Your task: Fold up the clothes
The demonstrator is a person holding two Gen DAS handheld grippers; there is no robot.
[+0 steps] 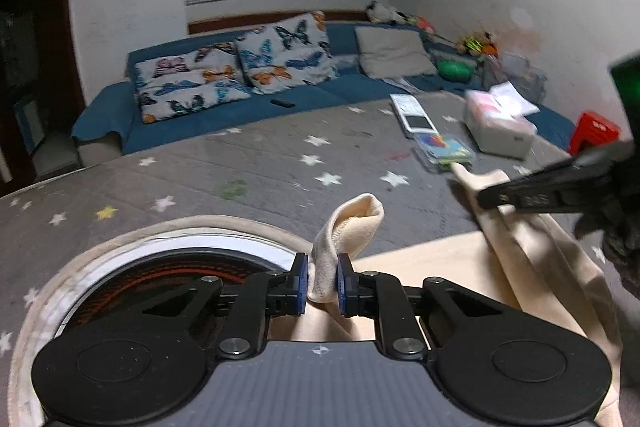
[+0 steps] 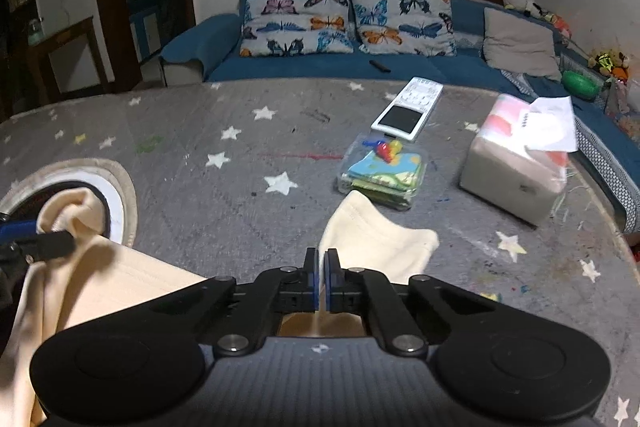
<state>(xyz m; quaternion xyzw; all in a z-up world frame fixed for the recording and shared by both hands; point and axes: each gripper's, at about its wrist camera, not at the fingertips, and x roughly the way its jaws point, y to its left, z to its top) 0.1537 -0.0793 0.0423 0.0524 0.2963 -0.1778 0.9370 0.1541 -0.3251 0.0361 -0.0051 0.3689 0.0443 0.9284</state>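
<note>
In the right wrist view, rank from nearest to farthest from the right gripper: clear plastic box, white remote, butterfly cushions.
1. Clear plastic box, just beyond the cream garment pinched in the right gripper, slightly right.
2. White remote, farther back on the star-patterned cover.
3. Butterfly cushions, on the blue sofa behind.

Cream garment; grey star-patterned cloth; blue sofa; butterfly-print cushions.

Grey star-print bench carrying: cream garment lying near edge; round hole w/ cream rim sitting near left; white remote, clear box of colourful bits, tissue box resting far right.
</note>
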